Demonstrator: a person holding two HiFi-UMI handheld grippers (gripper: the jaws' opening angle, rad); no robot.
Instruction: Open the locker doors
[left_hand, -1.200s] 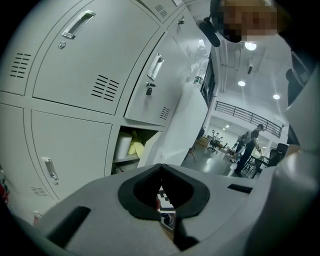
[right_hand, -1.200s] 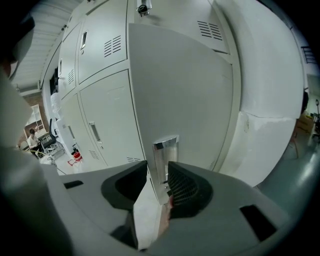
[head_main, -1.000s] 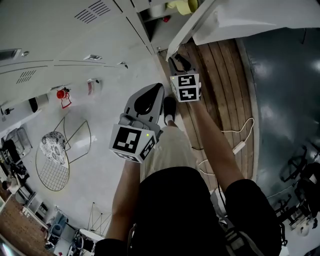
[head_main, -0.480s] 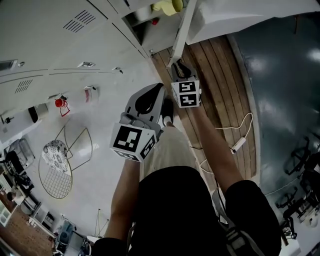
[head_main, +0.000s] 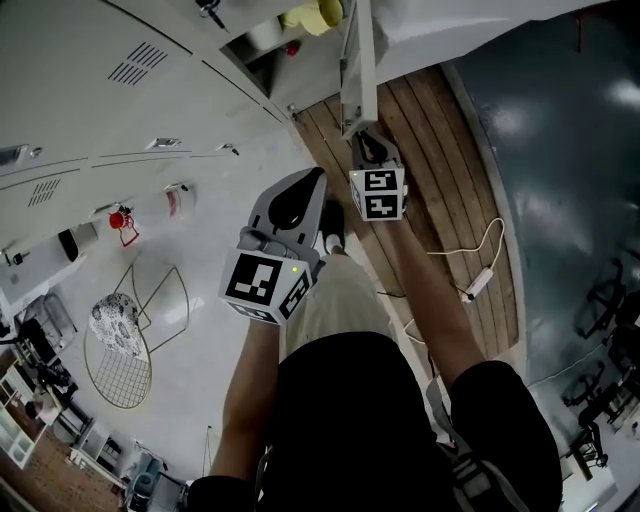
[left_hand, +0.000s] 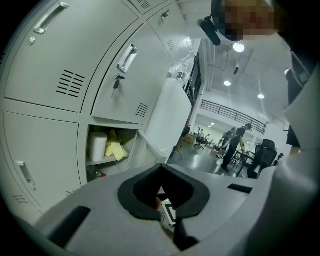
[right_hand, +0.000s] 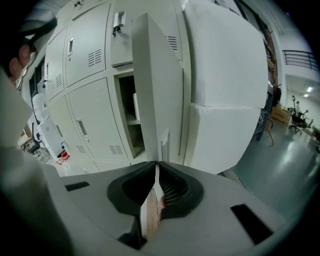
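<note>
Already swung partway out, the locker door is seen edge-on in the right gripper view, with its long axis upright and its free edge turned straight toward the camera. In the head view it is found at the top of the frame, over the wooden floor and just right of the open compartment, where a yellow item is kept. The lower part of that free edge is caught by the right gripper, whose jaws have just been closing and are pressed onto the thin sheet between them. The door thus rises directly ahead of and above that gripper, so it is judged that the edge must be carried further round the hinge, away from the locker bank. The left gripper is held nearer the body, well apart from the door, with its jaws brought together on nothing; the right hand is plainly the nearer.
</note>
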